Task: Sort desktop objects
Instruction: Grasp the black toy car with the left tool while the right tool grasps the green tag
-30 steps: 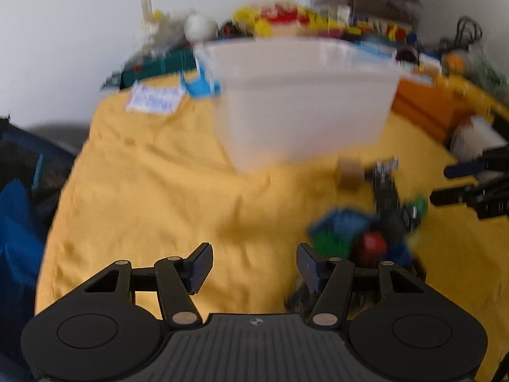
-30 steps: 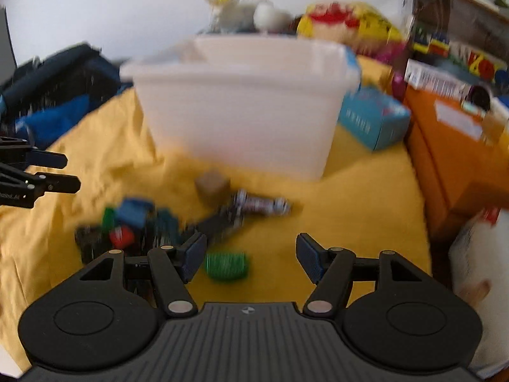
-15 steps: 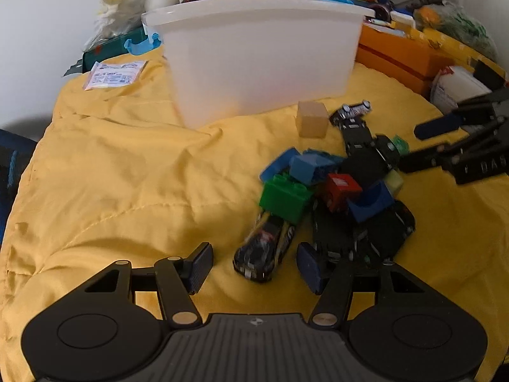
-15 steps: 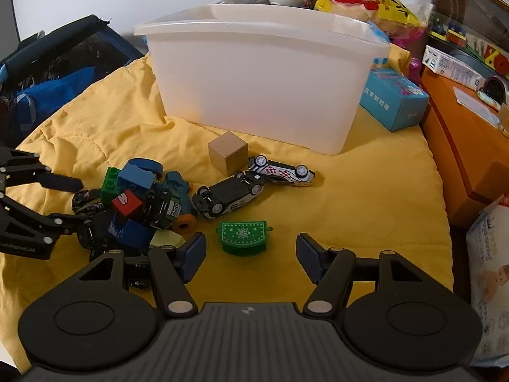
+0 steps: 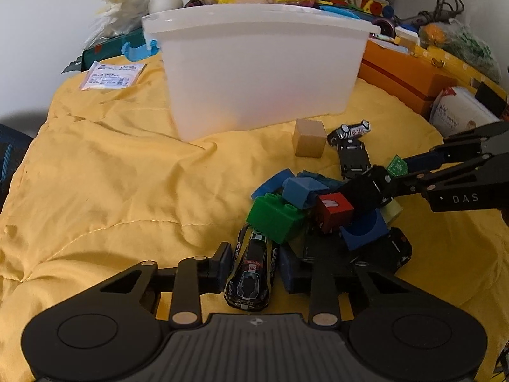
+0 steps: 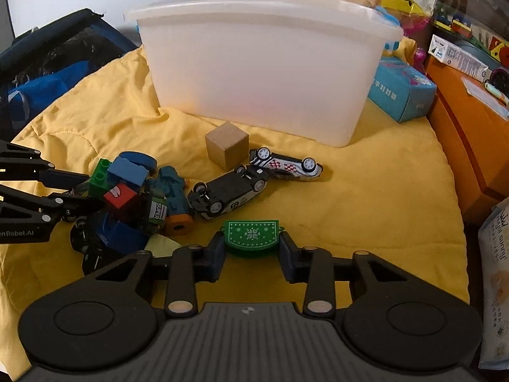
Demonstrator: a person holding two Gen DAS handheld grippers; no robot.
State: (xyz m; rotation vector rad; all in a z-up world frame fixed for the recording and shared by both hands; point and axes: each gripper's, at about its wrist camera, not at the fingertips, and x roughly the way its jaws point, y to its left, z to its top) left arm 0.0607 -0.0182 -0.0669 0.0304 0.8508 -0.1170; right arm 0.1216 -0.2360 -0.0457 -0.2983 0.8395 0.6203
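Observation:
On the yellow quilt [image 5: 127,175], my left gripper [image 5: 254,264] is closing its jaws, and both pads touch the sides of a black toy car [image 5: 253,270]. My right gripper [image 6: 251,248] is closing too, its pads against the ends of a flat green snowflake piece [image 6: 251,235]. A pile of blocks lies between them: a green brick [image 5: 275,219], a red cube [image 5: 334,211] and blue pieces. A wooden cube [image 6: 226,145] and two overturned cars [image 6: 229,192] lie before the white bin [image 6: 261,63].
An orange box [image 5: 404,79] and a white package [image 5: 458,114] line the right side. A light blue carton [image 6: 400,92] stands beside the bin. A dark bag [image 6: 47,63] sits left of the quilt, and a paper packet [image 5: 111,74] lies at the back left.
Both grippers came down closer to the toys. The left jaws narrowed onto the black car and the right jaws narrowed onto the green piece.

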